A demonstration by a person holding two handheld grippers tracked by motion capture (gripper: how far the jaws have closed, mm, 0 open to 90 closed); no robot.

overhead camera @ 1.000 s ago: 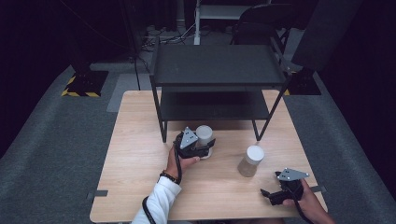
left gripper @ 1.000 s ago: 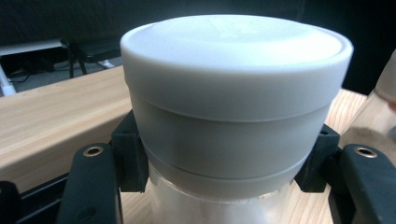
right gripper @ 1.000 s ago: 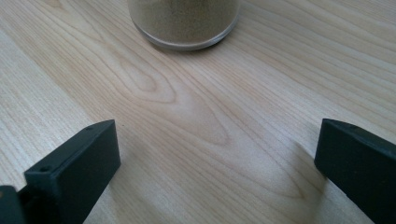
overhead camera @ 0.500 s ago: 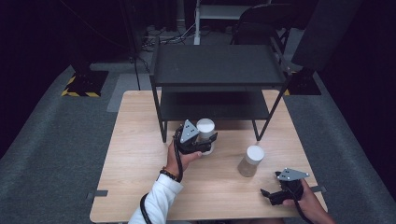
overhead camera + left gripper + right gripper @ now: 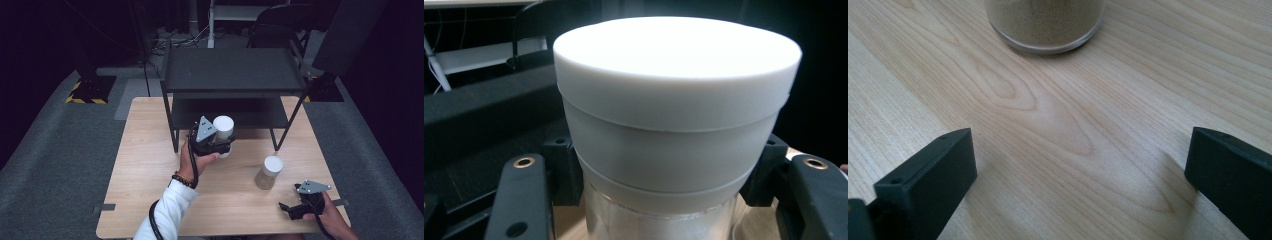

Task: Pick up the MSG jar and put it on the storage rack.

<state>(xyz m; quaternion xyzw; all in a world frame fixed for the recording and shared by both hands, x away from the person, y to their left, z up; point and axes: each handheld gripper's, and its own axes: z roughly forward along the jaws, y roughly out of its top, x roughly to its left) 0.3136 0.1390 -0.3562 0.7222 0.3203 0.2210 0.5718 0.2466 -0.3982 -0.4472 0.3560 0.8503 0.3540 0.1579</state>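
The left hand-held gripper (image 5: 212,142), pinching a white-lidded jar (image 5: 223,129), has carried it up and toward the black shelf unit (image 5: 232,75), probably to shelve it. The right hand-held gripper (image 5: 300,207) rests spread near the sand-filled jar (image 5: 268,172).

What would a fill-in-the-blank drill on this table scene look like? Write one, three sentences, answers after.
1. The left gripper holds a jar with a ____ lid.
2. The right gripper has its jaws ____, nothing between them.
3. The second jar stands on the ____ table, in front of the black shelf.

Answers: white; open; wooden
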